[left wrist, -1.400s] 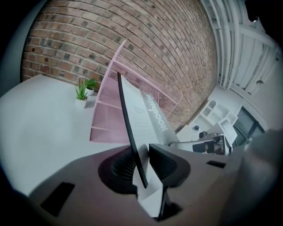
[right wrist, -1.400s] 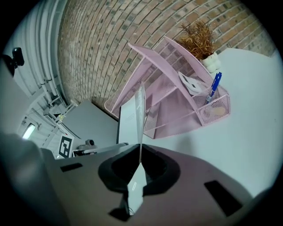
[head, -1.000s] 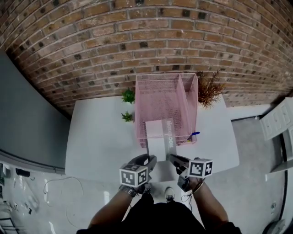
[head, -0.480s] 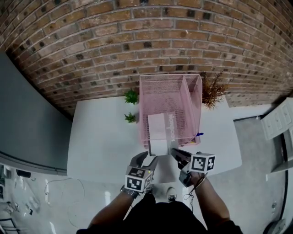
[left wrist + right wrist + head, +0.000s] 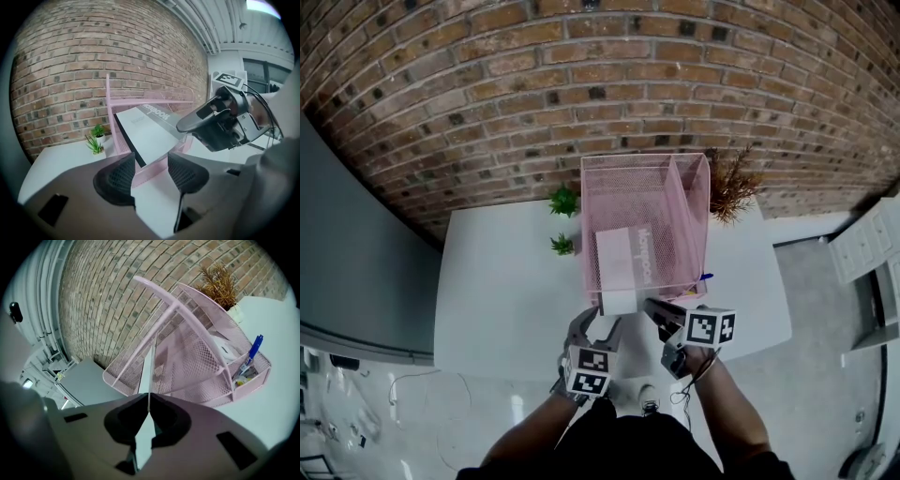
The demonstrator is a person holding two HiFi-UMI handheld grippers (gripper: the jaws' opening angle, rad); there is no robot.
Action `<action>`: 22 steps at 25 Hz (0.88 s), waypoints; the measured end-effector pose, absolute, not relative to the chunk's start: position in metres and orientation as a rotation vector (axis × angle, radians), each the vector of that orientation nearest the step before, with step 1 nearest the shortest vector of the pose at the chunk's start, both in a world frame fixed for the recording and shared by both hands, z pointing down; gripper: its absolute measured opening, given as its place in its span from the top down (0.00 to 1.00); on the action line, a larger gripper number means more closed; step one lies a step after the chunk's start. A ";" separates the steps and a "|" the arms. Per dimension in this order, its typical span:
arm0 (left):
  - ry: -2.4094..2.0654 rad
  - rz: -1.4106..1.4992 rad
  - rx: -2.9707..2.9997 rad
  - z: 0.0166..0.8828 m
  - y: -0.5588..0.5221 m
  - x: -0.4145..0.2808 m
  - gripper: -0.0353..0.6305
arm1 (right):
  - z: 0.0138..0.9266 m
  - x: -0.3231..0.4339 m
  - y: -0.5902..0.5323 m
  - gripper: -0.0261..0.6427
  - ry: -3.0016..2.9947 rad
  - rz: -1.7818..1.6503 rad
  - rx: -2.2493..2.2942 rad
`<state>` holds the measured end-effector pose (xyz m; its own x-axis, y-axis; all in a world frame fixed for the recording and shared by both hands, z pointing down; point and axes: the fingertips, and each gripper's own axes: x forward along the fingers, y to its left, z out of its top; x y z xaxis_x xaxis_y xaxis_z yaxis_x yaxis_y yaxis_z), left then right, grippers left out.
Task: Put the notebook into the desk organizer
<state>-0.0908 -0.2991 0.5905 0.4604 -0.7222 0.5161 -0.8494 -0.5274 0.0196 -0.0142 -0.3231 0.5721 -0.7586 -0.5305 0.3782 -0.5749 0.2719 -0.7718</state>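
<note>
Notebook (image 5: 623,264) clamped in right gripper (image 5: 147,405); left gripper (image 5: 151,173) jaws opening empty, just short

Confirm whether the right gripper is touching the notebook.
Touching. The right gripper view shows the right gripper with jaws closed on the edge of the notebook, pads pressing both sides.

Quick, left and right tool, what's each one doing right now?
Left tool: opening, pads off the notebook, holding nothing.
Right tool: closed on the notebook's edge.

White-and-grey notebook (image 5: 623,267), tilted, partly inside pink mesh desk organizer (image 5: 628,192)
</note>
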 end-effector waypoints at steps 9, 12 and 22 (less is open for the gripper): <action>-1.403 0.688 2.406 0.592 -0.314 -0.095 0.64 | 0.571 -0.015 -0.334 0.93 -2.465 1.471 1.086; -1.424 0.715 2.405 0.593 -0.316 -0.095 0.64 | 0.572 -0.015 -0.336 0.92 -2.458 1.423 1.079; -1.475 0.721 2.366 0.595 -0.318 -0.095 0.64 | 0.569 -0.026 -0.335 0.72 -2.453 0.861 0.955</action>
